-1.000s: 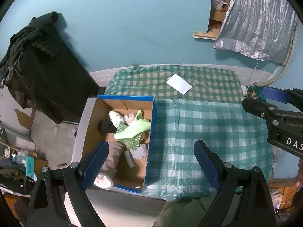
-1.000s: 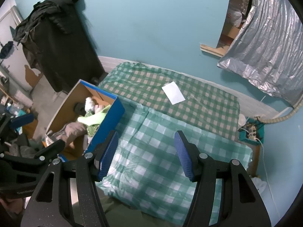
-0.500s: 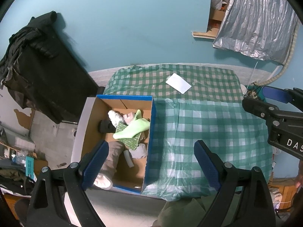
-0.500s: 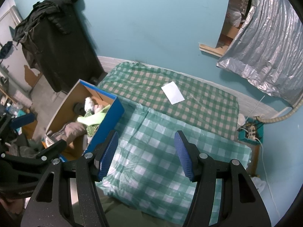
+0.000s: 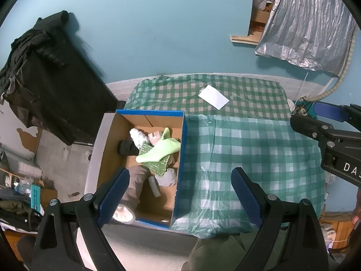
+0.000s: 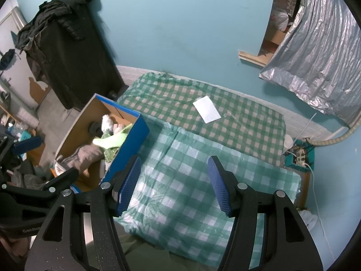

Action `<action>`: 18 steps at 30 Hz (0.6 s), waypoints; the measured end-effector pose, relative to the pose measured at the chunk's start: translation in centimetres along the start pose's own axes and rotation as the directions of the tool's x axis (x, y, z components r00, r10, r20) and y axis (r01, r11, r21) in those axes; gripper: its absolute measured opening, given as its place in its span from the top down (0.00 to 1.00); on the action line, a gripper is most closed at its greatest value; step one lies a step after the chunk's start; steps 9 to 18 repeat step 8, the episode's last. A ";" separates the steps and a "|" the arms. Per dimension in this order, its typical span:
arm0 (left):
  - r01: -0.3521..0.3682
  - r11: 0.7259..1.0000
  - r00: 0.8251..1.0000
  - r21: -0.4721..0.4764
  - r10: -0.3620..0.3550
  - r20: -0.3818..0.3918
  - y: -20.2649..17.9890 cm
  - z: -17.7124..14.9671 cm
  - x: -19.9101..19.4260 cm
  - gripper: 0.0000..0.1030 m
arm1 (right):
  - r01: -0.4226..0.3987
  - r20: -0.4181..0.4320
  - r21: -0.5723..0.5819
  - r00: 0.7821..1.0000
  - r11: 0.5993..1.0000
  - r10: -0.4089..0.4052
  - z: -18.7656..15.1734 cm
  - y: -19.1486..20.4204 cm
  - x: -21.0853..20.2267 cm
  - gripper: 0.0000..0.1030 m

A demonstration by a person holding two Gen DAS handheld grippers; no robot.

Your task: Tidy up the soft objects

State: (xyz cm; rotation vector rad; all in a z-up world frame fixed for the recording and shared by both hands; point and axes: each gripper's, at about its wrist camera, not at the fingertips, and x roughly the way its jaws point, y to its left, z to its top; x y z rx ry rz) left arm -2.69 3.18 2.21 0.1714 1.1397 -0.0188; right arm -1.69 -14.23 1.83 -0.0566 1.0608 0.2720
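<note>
A cardboard box with blue sides (image 5: 181, 158) (image 6: 133, 144) stands at the left edge of the green checked table (image 5: 252, 149) (image 6: 191, 169). Inside lie several soft things: a light green sock (image 5: 160, 150) (image 6: 110, 141), a green patterned cloth (image 5: 155, 166), a white fluffy piece (image 5: 138, 136), a black roll (image 5: 126, 148) and a grey-brown garment (image 5: 135, 183) (image 6: 88, 154). My left gripper (image 5: 180, 183) hangs open high above the box's right wall, nothing between its fingers. My right gripper (image 6: 174, 175) is open over the tablecloth, empty. Each gripper shows at the edge of the other's view.
A white card (image 5: 213, 96) (image 6: 207, 109) lies on the far part of the table. A black draped stand (image 5: 52, 76) (image 6: 67, 45) is at the left by the blue wall. A silver sheet (image 5: 309, 20) hangs at upper right. Clutter (image 5: 20, 194) covers the floor on the left.
</note>
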 end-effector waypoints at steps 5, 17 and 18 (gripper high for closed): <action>0.000 1.000 1.000 -0.001 0.000 0.000 0.0 0.1 0.0 0.10 | 0.001 0.001 -0.001 1.000 1.000 -0.001 0.0 0.0 0.0 0.41; -0.004 1.000 1.000 0.002 0.004 -0.001 -0.1 0.1 0.1 0.10 | 0.000 0.000 -0.001 1.000 1.000 0.000 0.0 0.0 0.0 0.41; -0.004 1.000 1.000 0.002 0.004 -0.001 -0.1 0.1 0.1 0.10 | 0.000 0.000 -0.001 1.000 1.000 0.000 0.0 0.0 0.0 0.41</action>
